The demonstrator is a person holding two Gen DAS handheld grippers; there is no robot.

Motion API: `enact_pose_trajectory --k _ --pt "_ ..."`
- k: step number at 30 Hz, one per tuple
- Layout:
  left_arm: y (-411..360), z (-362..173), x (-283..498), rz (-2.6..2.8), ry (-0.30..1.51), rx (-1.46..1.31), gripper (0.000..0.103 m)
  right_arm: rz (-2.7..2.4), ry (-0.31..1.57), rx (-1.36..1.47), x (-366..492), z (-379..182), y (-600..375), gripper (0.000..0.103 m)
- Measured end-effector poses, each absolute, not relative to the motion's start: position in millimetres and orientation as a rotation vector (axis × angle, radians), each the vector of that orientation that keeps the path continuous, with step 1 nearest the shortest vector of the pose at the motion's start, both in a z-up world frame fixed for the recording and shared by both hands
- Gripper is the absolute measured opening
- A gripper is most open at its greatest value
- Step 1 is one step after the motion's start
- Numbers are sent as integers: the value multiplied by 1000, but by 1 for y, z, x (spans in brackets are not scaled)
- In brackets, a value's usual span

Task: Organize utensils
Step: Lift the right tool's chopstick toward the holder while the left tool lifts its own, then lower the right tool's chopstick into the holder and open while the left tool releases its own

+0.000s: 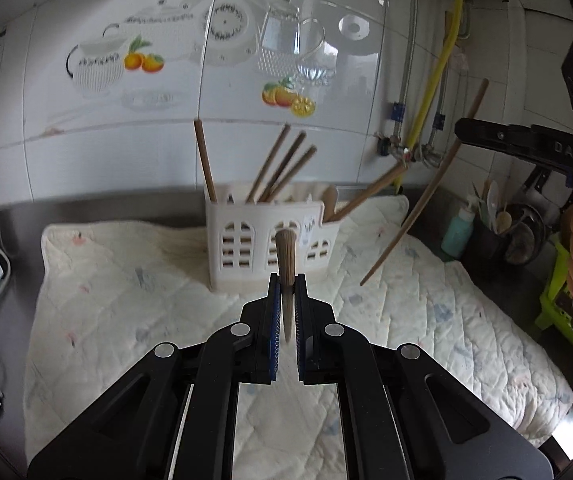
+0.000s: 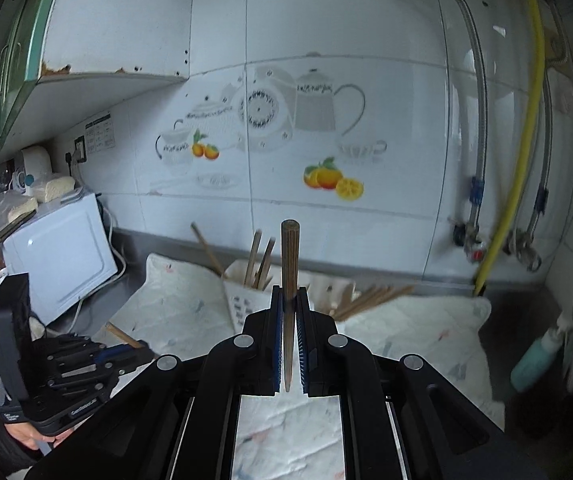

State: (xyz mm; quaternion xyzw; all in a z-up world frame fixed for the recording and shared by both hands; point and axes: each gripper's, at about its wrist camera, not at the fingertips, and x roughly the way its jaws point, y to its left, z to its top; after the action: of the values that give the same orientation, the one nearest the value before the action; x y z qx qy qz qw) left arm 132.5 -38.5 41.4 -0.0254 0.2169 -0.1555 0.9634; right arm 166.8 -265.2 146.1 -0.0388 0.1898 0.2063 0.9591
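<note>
While both hands hover over the quilted cloth (image 1: 134,280) on the desk: left hand-held gripper (image 1: 287,280) clamped tight on one chopstick (image 1: 286,256), poking forward past the fingertips. Right hand-held gripper (image 2: 289,292) same deal, pinching another chopstick (image 2: 289,256) straight along its fingers. White utensil holder (image 1: 262,240) just ahead, already stuffed with more chopsticks (image 1: 286,164) leaning every which way.

Open quilted mat (image 1: 118,280) left of and in front of the white utensil holder (image 1: 262,240), free for a pass. Above the holder, upright chopsticks (image 1: 282,164) and wooden spoons (image 1: 366,196) leaning out rightward, blocking that side. Farther right, teal bottle (image 1: 458,232) and dark pot (image 1: 522,236) crowding the counter edge.
</note>
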Motion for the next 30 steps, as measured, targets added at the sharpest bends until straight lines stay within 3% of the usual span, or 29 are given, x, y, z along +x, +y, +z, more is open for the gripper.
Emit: enact_pose_trajectory --k 12,22,30 --pt "-40 121 162 -286 286 22 5 330 319 -53 238 180 -263 7" --pt "-46 191 199 -208 99 54 5 333 389 -40 284 145 -256 7" --pt "-52 188 244 -173 89 47 5 340 443 -88 294 114 -250 7"
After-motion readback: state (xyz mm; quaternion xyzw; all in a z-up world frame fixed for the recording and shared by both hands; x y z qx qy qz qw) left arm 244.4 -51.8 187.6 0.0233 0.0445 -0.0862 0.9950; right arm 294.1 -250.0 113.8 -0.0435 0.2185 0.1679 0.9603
